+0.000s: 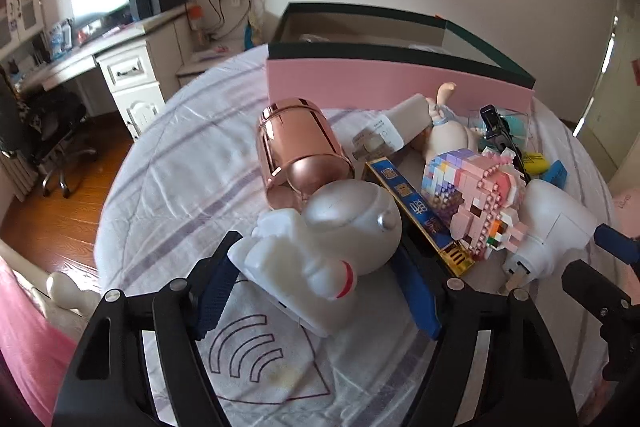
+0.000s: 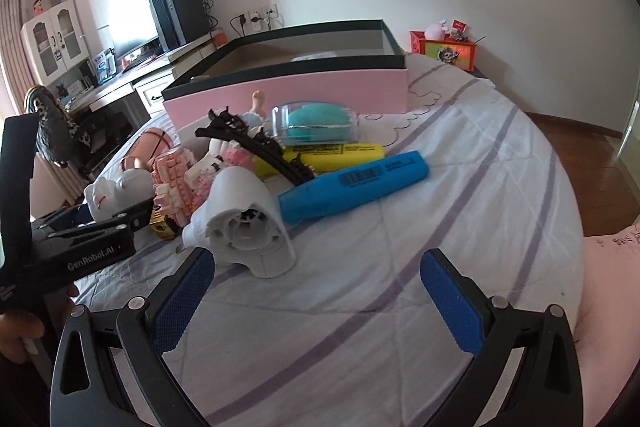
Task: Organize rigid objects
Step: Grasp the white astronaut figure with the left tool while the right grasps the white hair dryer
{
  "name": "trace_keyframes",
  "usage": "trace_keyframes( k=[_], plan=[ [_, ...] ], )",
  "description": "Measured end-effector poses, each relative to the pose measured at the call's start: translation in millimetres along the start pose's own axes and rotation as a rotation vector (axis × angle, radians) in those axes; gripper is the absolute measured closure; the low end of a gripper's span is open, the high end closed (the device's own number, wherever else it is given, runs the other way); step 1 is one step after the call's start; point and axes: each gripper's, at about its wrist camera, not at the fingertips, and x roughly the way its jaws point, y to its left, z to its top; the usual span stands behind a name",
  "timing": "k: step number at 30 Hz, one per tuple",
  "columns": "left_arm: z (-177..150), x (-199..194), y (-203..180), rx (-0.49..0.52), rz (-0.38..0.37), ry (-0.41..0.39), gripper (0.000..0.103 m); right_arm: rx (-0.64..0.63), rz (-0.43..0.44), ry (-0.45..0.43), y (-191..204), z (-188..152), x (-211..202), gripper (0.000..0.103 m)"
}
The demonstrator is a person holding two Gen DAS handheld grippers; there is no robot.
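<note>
White hard-plastic astronaut figure (image 1: 320, 251) looks light, rigid and slick between the left gripper (image 1: 316, 291) pads, contact unclear; right gripper (image 2: 320, 299) gapes empty

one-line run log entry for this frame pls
left gripper: jaws around white astronaut figure, closure unclear | right gripper: open, empty, over bedsheet | pink box: behind pile

Glossy rose-gold metallic cup (image 1: 298, 151), matt white plastic astronaut figure (image 1: 320, 251), cloth bedsheet (image 2: 460, 187)

box (image 2: 288, 95) behind toy pile | astronaut figure (image 1: 320, 247) before cup (image 1: 300, 155) | marker (image 2: 352, 183) right of pile
</note>
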Motion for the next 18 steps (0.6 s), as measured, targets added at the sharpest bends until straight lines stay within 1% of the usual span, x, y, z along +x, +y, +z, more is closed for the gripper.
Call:
trace_keyframes(
  k=[1, 5, 9, 12, 13, 14, 15, 16, 17, 18],
  plan=[
    [-1.3, -2.8, -0.5, 0.007, -0.006, -0.005, 0.028, -0.002, 0.011, 0.0, 2.1, 0.2, 0.9, 0.0],
    [-9.5, -18.2, 4.2, -0.019, -0.01, -0.025, 0.028, -0.011, 0.028, 0.008, 12.3, 4.9, 7.8, 0.0],
    [-16.6, -31.2, 3.9, -0.01, -0.013, -0.035, 0.028, 0.0, 0.062, 0.044, 20.5, 9.7, 22.3, 0.0],
    [-19.5, -36.2, 4.7, -0.008, -0.009, -0.039, 0.028, 0.004, 0.065, 0.06, 24.8, 13.4, 27.3, 0.0],
    [-19.4, -36.9, 4.9, -0.011, -0.007, -0.04, 0.028, 0.002, 0.088, 0.061, 27.0, 15.0, 28.0, 0.0],
    [-19.2, -37.6, 4.6, -0.013, -0.007, -0.041, 0.028, -0.006, 0.101, 0.066, 28.7, 15.4, 29.1, 0.006],
    [-18.9, -38.0, 3.6, -0.012, -0.009, -0.041, 0.028, -0.018, 0.107, 0.078, 31.0, 15.9, 32.0, 0.016],
    [-18.9, -39.6, 2.0, -0.01, -0.012, -0.044, 0.028, -0.029, 0.101, 0.086, 32.3, 15.8, 33.6, 0.02],
    [-19.3, -41.0, -0.1, -0.005, -0.017, -0.047, 0.028, -0.036, 0.1, 0.076, 32.8, 15.6, 31.7, 0.032],
    [-19.2, -41.6, -1.6, -0.002, -0.019, -0.049, 0.028, -0.037, 0.118, 0.072, 32.1, 14.9, 30.5, 0.033]
  ],
)
